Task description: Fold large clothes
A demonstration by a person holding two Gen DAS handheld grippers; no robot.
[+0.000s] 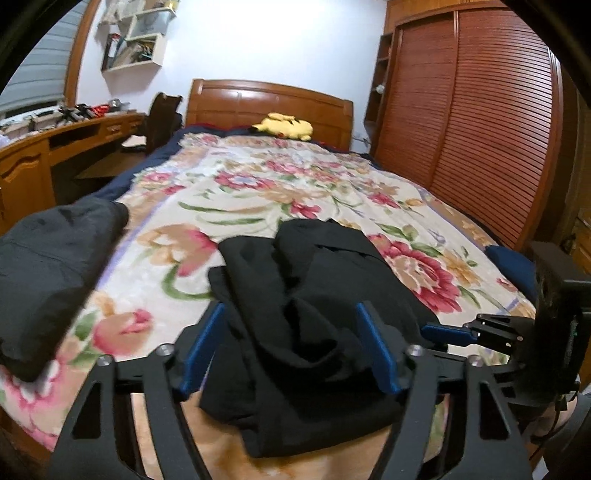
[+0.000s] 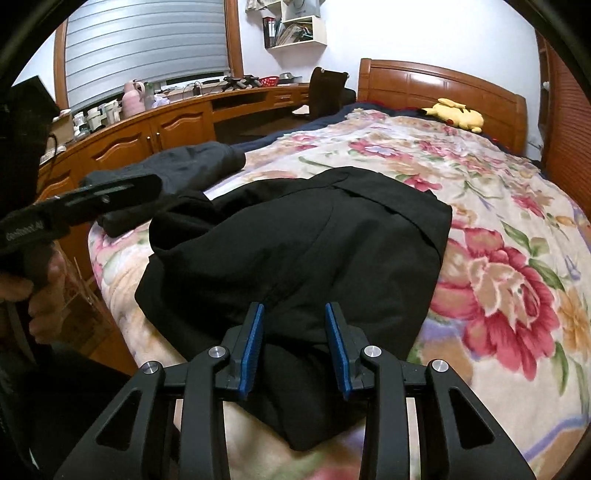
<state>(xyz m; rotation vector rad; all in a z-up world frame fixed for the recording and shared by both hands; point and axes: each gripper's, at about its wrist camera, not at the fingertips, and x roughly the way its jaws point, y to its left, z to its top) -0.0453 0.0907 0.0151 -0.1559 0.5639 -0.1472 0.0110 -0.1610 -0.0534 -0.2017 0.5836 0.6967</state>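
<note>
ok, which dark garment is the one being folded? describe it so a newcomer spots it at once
Start from the bed with the floral blanket and look at its near end. The black garment lies bunched there, its near edge between the blue pads of the right gripper. A second dark garment lies off at the bed's edge towards the wooden desk; that one is greyer, and no gripper is at it.

A floral bedspread (image 1: pixel 258 206) covers the bed, cream with large pink and red flowers. A dark blue sheet (image 1: pixel 511 266) shows under it at the edges. A yellow plush toy (image 1: pixel 284 127) lies at the top of the bed, just before the wooden headboard (image 1: pixel 266 103). Beside the bed stands a wardrobe with slatted wooden doors (image 1: pixel 472 99). On the other side a long wooden desk (image 2: pixel 159 125) runs under a window with a grey blind (image 2: pixel 144 44), cluttered with cups and a pink flask (image 2: pixel 133 96). A dark chair (image 2: pixel 327 90) stands at the desk. White wall shelves (image 2: pixel 295 26) hold books.
</note>
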